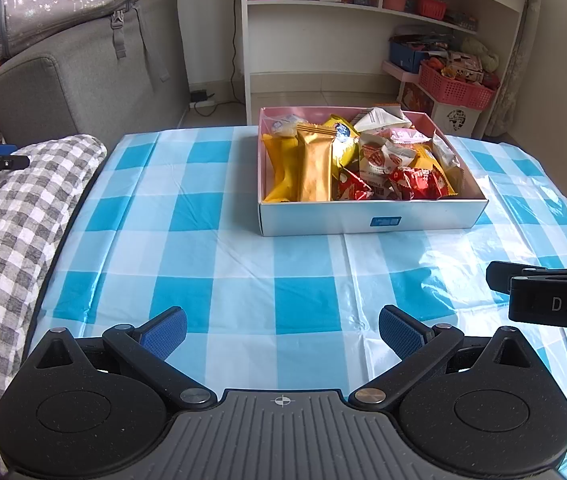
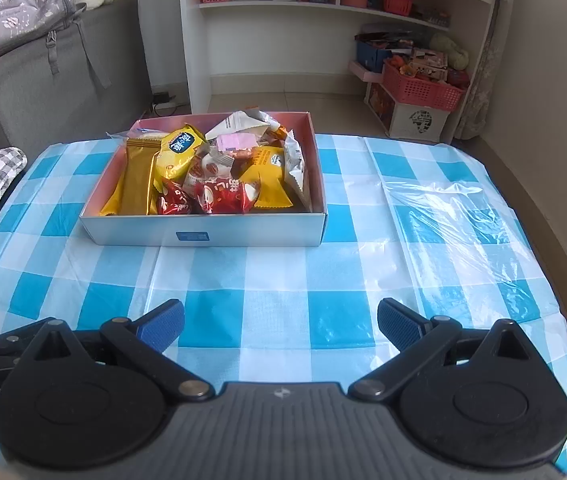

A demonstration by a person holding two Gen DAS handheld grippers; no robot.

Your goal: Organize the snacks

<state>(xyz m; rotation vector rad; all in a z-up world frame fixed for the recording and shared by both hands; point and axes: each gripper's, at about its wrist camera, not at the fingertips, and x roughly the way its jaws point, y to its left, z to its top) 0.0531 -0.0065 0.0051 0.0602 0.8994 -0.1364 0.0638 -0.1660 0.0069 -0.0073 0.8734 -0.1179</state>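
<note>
One shallow cardboard box [image 1: 371, 220] sits on the table, in the upper middle of the left wrist view and the upper left-centre of the right wrist view, white outside, pink inside, with a small blue label on its near wall. It is heaped with wrapped snacks, too jumbled for a sure count: I make out one long gold foil packet [image 1: 315, 164] lying lengthways at the left, a yellow packet [image 1: 281, 168] touching it on its far left, two crinkled red wrappers [image 2: 203, 198] against the near wall, a yellow pack with a dark blue oval label [image 2: 181, 148], a white pouch [image 1: 381, 118] tilted at the back and a small pink one [image 1: 407, 136] on top. Two grippers are present, both above the tablecloth [image 1: 243, 264] at the bottom of the frame, well short of the box. The left gripper [image 1: 282, 330] has its jaws spread wide, holding and touching nothing; its blue pads [image 1: 165, 334] are ribbed rubber on black hinged arms. The right gripper [image 2: 281, 322] is likewise spread wide and empty, and shows as a black bar at the right edge of the left view. The cloth is glossy plastic in blue and white checks, creased and glaring at the right. A grey gingham cushion [image 1: 15, 216] lies at the left edge.
</note>
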